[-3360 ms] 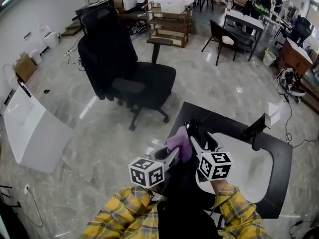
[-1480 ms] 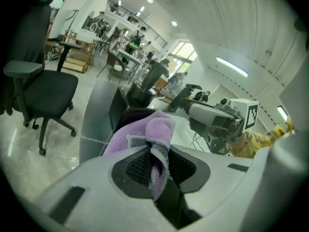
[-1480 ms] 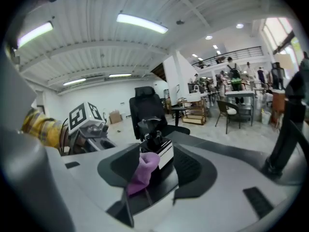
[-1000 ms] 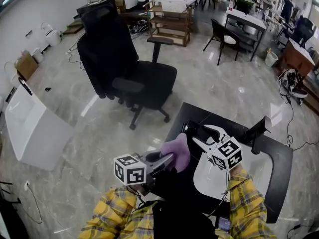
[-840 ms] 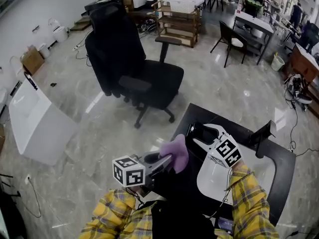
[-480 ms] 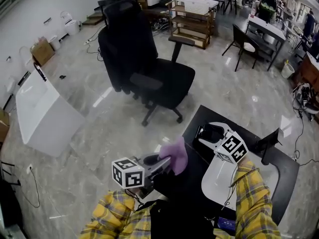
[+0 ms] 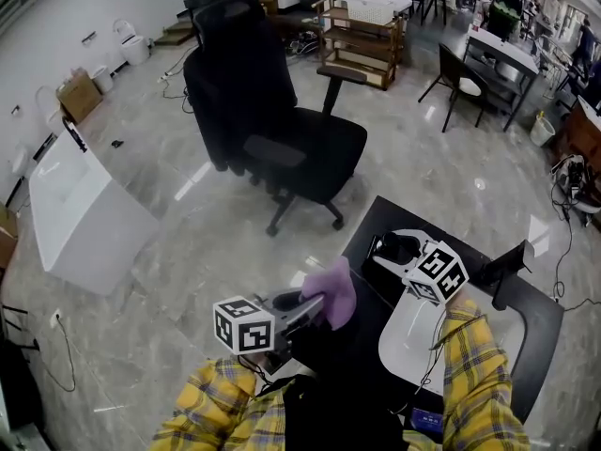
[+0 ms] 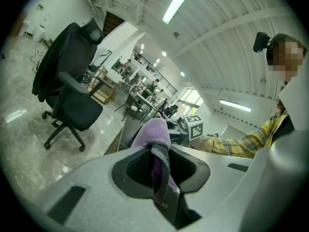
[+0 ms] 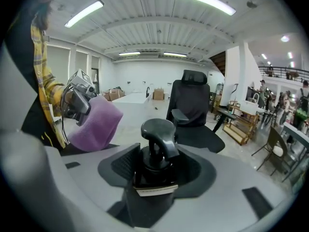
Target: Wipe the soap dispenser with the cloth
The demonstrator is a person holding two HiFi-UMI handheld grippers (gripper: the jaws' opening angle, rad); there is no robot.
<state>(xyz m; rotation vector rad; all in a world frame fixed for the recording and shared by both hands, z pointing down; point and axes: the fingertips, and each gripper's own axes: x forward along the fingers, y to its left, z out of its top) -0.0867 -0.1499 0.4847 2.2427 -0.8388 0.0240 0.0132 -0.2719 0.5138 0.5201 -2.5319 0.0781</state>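
Wide grey marble floor [image 7: 160, 252] is filling the scene, and a black office chair [image 7: 282, 134] is standing on it at the far side. On the near right, the black counter [image 7: 540, 313] is carrying a white sink basin [image 7: 413, 341], with a dark faucet [image 7: 507, 259] rising at its far edge. Yellow plaid sleeves [image 7: 474, 369] are reaching in from the near edge, each arm steering a claw. The left claw [image 7: 313, 305] is hovering just left of the counter and is clamping tight on a purple cloth [image 7: 331, 287], which is bulging out past the tips. The right claw [image 7: 394, 249] is sitting over the counter's far left corner; its jaws have just been closing, and they are gripping the black soap dispenser [image 9: 155, 146] between them, pump head [image 9: 159, 129] sticking up above the pads. Cloth and dispenser are near each other but are not touching, the cloth to the dispenser's left.
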